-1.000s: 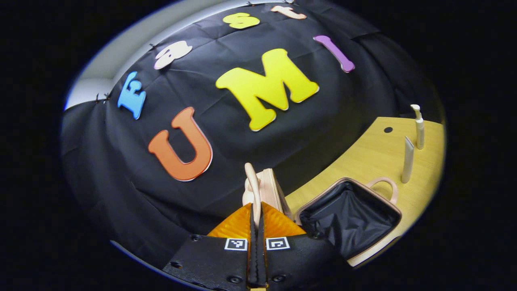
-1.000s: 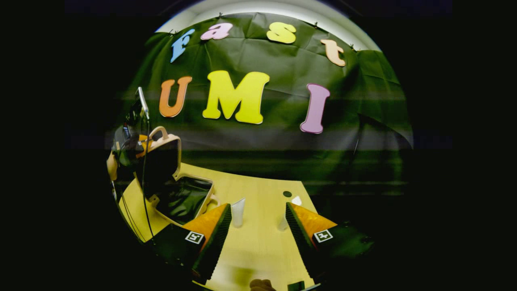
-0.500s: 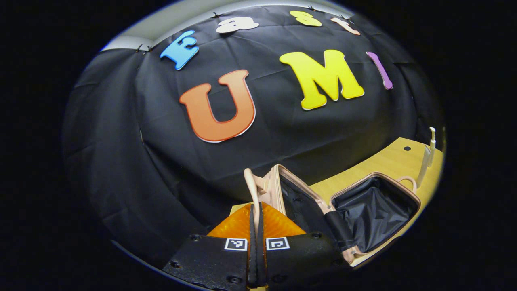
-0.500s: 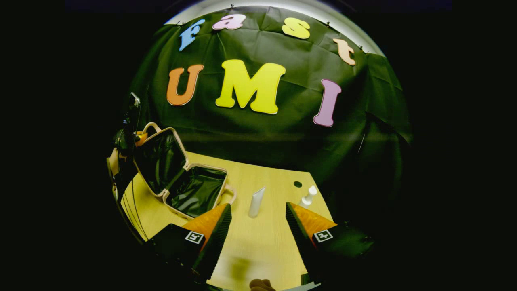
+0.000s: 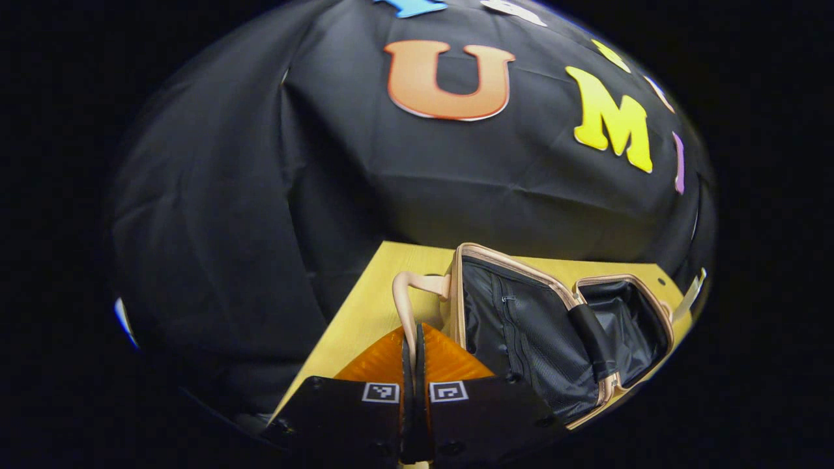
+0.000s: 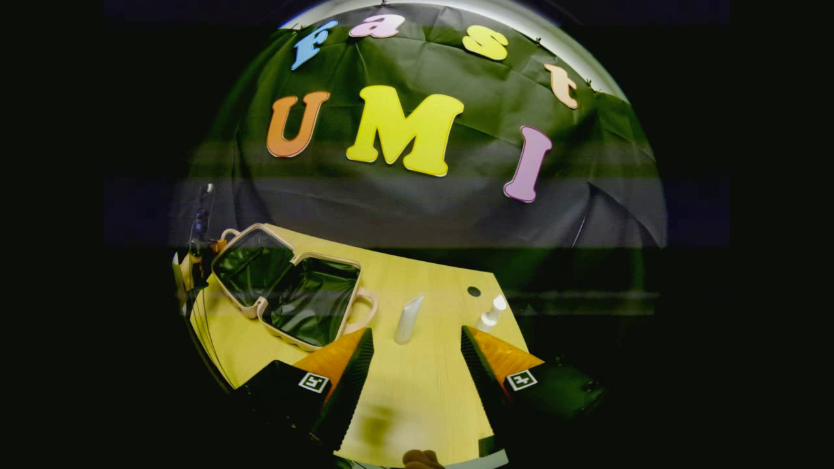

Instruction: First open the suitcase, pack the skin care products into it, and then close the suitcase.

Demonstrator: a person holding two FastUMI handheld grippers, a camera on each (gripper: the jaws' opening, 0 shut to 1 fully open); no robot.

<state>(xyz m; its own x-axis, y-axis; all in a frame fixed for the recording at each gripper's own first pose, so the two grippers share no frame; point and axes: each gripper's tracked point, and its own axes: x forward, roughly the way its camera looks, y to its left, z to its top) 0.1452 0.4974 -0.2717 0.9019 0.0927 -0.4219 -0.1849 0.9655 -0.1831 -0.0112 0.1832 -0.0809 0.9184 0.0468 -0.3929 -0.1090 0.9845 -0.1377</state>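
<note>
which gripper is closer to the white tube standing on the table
Right. The right gripper hangs open just in front of the tube; the left gripper is across the suitcase, shut on its lid handle.

Both tongs (image 5: 412, 339) (image 6: 417, 345) have black bodies with square black-and-white markers, and the left shows screws

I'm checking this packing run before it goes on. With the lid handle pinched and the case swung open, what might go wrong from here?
The left gripper is shut on the lid's handle; let go early, the lid could drop hard onto the table.

The tube and pump bottle stand upright and slim ahead of the open right gripper; a glancing approach may topple one.

The tube stands close to the suitcase, so a shifting case could knock it.
</note>
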